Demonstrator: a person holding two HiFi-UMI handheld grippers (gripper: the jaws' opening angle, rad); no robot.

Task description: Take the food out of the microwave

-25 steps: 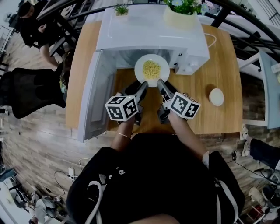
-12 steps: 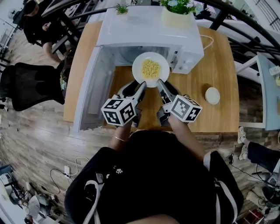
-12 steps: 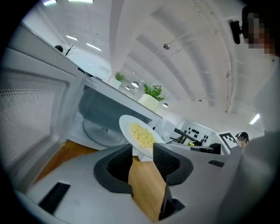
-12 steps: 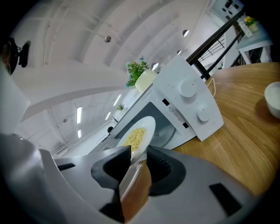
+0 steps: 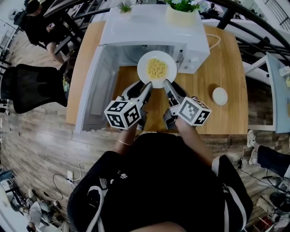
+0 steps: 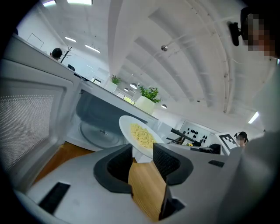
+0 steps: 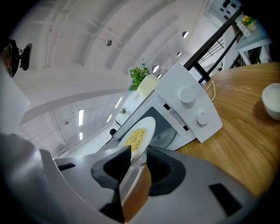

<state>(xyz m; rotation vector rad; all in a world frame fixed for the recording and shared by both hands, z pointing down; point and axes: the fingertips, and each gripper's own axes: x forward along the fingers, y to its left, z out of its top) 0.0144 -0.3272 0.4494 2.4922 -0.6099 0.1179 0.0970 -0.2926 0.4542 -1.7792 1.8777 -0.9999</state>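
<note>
Left gripper (image 5: 147,87) and right gripper (image 5: 166,84) each clamp the plate (image 5: 157,69) rim. The open microwave door (image 5: 96,90) stands left, and a white bowl (image 5: 219,96) sits right.

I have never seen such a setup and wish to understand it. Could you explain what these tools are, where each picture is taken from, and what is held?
No robot is here: a person holds a two-jaw tool in each hand, the left gripper and the right gripper. The cubes with square patterns belong to them. The head view comes from a camera on the person's head, looking down. The two gripper views come from cameras riding on each gripper, looking along its jaws. On the wooden table stands a white microwave, its door open, a potted plant on top; a white bowl lies to its right. Both grippers pinch the rim of a white plate of yellow food at the microwave's opening.
</note>
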